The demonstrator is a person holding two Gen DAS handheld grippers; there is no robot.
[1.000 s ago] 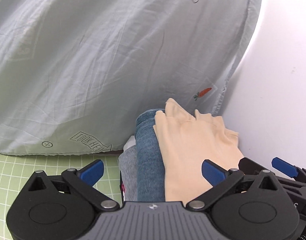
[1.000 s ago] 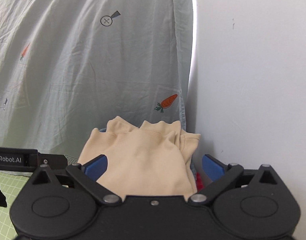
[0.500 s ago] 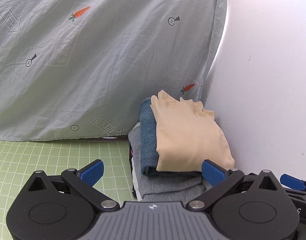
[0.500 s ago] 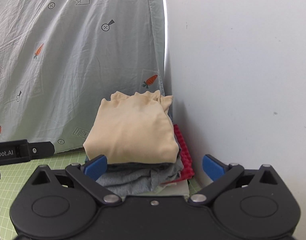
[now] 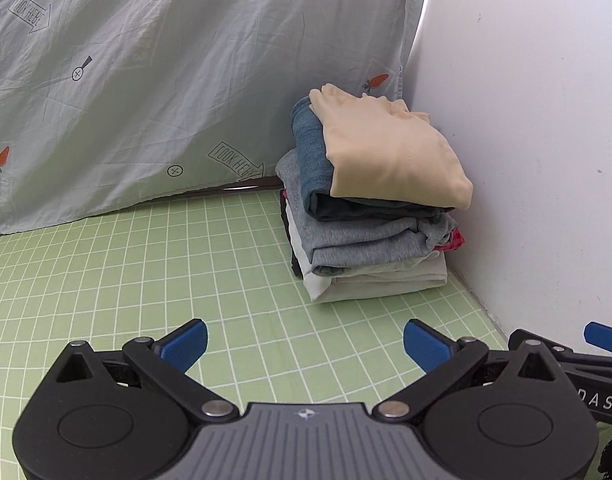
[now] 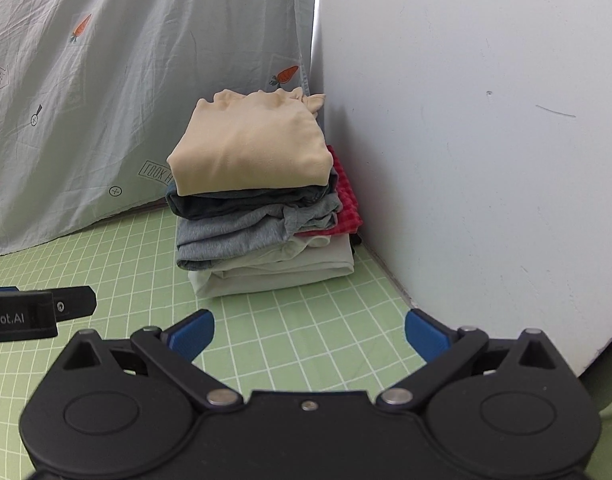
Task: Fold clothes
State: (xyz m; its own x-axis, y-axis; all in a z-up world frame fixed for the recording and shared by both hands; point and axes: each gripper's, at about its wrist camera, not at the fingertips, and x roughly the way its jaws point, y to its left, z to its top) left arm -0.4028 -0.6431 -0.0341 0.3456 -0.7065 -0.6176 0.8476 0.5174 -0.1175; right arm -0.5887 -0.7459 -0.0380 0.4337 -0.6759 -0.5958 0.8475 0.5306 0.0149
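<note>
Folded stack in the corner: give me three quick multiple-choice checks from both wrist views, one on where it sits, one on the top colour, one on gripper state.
1. Where does the stack of folded clothes sit?
A. In the corner where the printed sheet meets the white wall
B. In the middle of the green grid mat
C. Between the jaws of one gripper

2. What colour is the top garment?
A. Red
B. Beige
C. Grey

3. How are the left gripper and right gripper?
A. Both shut on cloth
B. One open, one shut
C. Both open, holding nothing

Answers:
1. A, since the pile stands on the mat against the wall with the sheet right behind it.
2. B, since the beige piece lies over the blue one, with grey below.
3. C, since both pairs of blue pads stand wide apart with only mat between them.
</note>
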